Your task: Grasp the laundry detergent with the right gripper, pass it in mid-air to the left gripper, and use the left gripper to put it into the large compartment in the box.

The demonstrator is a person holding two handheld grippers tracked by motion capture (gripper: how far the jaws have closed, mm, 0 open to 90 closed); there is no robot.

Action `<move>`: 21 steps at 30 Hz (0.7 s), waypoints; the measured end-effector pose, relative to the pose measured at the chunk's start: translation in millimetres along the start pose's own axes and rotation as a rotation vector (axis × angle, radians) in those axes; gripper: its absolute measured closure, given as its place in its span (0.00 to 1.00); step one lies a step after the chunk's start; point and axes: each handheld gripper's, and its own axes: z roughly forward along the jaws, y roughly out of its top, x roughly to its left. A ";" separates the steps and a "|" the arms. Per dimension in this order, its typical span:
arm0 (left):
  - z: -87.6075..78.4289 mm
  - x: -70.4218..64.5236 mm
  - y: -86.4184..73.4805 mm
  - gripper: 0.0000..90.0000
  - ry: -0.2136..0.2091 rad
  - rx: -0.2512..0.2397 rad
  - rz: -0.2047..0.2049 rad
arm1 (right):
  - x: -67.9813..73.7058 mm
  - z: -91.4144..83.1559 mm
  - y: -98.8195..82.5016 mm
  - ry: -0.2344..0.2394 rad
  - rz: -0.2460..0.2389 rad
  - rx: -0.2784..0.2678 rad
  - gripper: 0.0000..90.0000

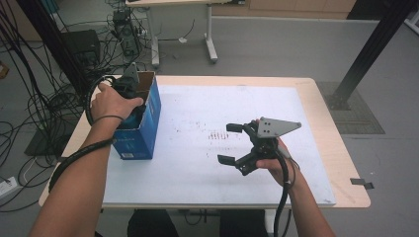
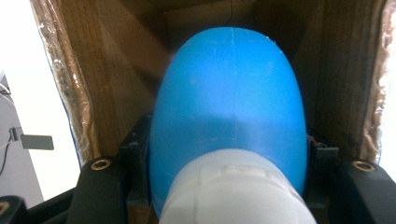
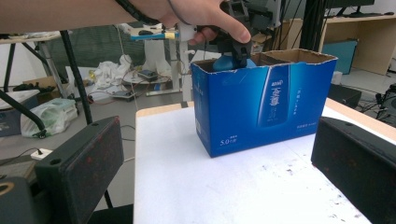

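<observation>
A white-topped counter [image 1: 207, 163] carries an open blue carton [image 3: 266, 109] near its left edge. Your left gripper [image 1: 129, 94] reaches down into the carton, its fingers clamped on a blue bottle [image 2: 229, 107] with a white cap, which sits inside the brown cardboard walls. Your right gripper [image 1: 232, 144] hovers over the counter's middle, fingers wide and empty.

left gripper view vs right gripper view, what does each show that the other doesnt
Left gripper view alone: the box's brown cardboard inside and the blue bottle's white cap, with the left gripper shut on the bottle.

Right gripper view alone: the box's blue printed outside, the white table top, the left hand above the box, and the right gripper open with nothing between its jaws.

Both: the blue bottle lowered into the open box.
</observation>
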 end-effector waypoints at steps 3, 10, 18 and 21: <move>0.2 0.7 -1.8 0.42 -0.003 -0.011 -0.006 | 0.0 -0.5 -0.4 0.000 0.001 -0.001 0.03; -1.5 3.5 -3.6 0.40 -0.017 -0.025 -0.018 | 0.8 -1.8 -0.8 -0.003 0.000 -0.003 0.03; -9.3 2.1 -4.7 0.32 -0.002 -0.034 -0.008 | 1.1 -1.7 -0.3 -0.003 0.000 -0.001 0.03; -13.6 4.5 -5.6 0.30 -0.012 -0.035 -0.005 | 0.9 -0.9 -0.4 -0.001 0.000 -0.002 0.03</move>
